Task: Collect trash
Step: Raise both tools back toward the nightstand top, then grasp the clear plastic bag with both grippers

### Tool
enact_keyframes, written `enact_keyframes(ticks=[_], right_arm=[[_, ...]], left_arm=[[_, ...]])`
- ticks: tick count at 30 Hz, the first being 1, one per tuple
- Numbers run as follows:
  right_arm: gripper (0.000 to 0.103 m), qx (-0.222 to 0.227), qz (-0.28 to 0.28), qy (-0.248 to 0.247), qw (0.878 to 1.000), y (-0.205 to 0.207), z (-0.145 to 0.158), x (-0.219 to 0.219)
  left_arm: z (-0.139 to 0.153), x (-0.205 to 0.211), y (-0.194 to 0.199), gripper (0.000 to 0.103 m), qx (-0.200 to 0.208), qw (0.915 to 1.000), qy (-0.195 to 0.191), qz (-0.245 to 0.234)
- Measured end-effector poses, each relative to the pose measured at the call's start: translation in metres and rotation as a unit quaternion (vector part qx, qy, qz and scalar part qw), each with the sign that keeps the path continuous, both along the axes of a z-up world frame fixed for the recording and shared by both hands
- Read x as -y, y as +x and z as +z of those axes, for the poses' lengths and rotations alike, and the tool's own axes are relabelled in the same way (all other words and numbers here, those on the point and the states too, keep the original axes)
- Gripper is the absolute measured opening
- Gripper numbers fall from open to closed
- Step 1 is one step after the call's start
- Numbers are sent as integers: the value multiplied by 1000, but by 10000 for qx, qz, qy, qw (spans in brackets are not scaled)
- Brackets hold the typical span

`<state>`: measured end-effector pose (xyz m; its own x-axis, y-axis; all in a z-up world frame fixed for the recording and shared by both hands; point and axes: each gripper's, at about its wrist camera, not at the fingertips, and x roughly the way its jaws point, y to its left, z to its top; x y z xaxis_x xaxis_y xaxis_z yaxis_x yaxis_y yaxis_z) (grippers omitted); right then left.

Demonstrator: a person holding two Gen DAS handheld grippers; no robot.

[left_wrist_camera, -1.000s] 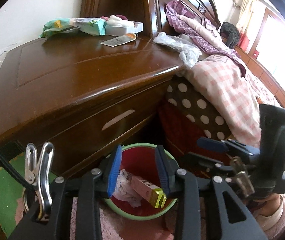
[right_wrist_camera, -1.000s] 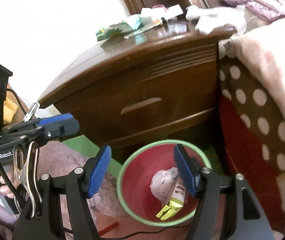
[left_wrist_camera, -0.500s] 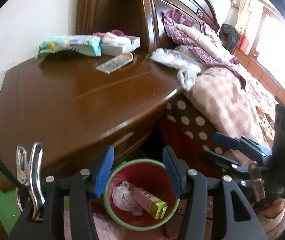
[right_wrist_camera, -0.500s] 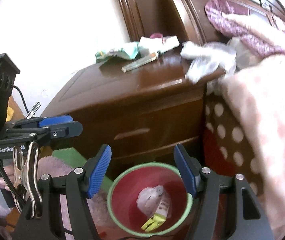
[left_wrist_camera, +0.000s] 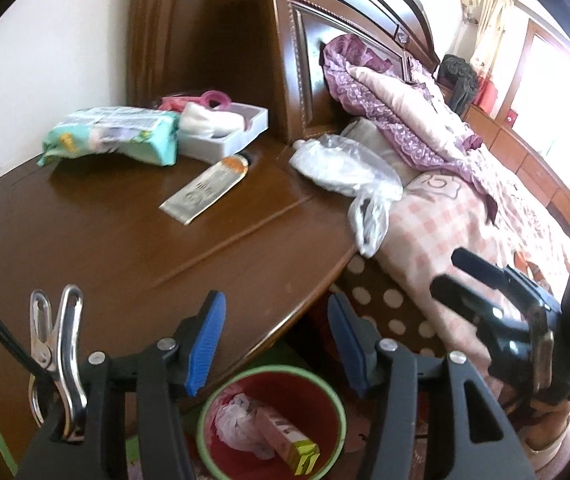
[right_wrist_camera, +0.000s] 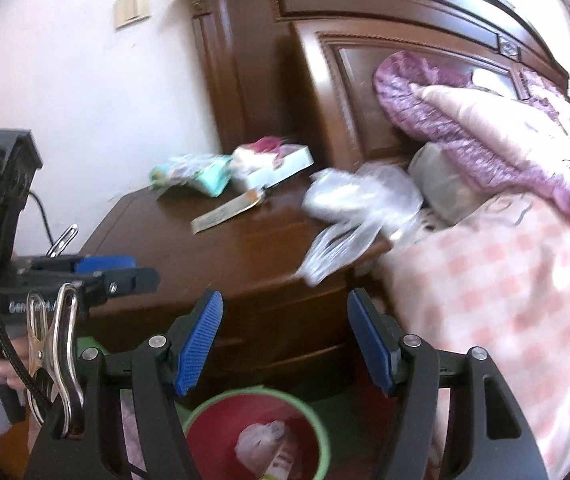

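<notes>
While both tongs hang released and empty above the bin, the trash still to be collected sits on the bench, a brown nightstand beside the bed. Farthest left on the bench lies a green wipes pack, against the wall. Just right of it stands a white tray with white and pink things in it, touching the pack. In front of the tray lies a flat silver tube with an orange end, pointing toward the tray. Right of the tube, at the bench's bed-side edge, a clear plastic bag lies crumpled, one loop drooping over the edge against the checked blanket.

The left tongs have just been opening and hold nothing; their blue pads stand apart over the bench's front edge, with the bin below. In the bin, red inside with a green rim, lie a white crumpled wad and a pink box with a yellow-green end, side by side and touching.

The right tongs are spread wide with nothing between them, facing the bench front. From the left wrist view they show right of the bench, over the bed.
</notes>
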<state>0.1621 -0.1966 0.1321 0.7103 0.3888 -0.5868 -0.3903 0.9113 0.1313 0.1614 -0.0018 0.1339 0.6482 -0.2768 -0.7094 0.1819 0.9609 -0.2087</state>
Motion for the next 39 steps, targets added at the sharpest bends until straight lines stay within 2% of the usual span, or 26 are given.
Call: enact_keyframes(ticks=[9,17,21,28,29,30,33,36,39], right_arm=[[67,-55,-787,371,9962,69,14,29],[67,-216,-1512,439,9873,139,3,53],[67,-471,-1562,788,9834,165,-10,62],[66,-695,-1426,801,9841,193,-28,57],[55,-735,-1356,877,9841,194,-32,56],[39,-757,-1269,927,9847,193,-33,55],[12,-740,-1033,791,9887,193,-38,43],[3,-591,-741,747,9927,184,-34,32],[3,-602,-383,900,9934,175,-29,23]], left_arm=[[5,26,49,56,-219,9990,-399,-35],[0,37,72,56,-192,9990,-415,13],[-5,36,78,56,-220,9991,-372,28],[-6,30,83,56,-177,9993,-325,52],[-6,29,84,56,-171,9992,-357,67],[-6,28,84,56,-167,9991,-386,80],[-7,25,86,56,-161,9986,-480,123],[-8,21,84,56,-153,9985,-502,171],[-9,17,82,56,-151,9982,-535,222]])
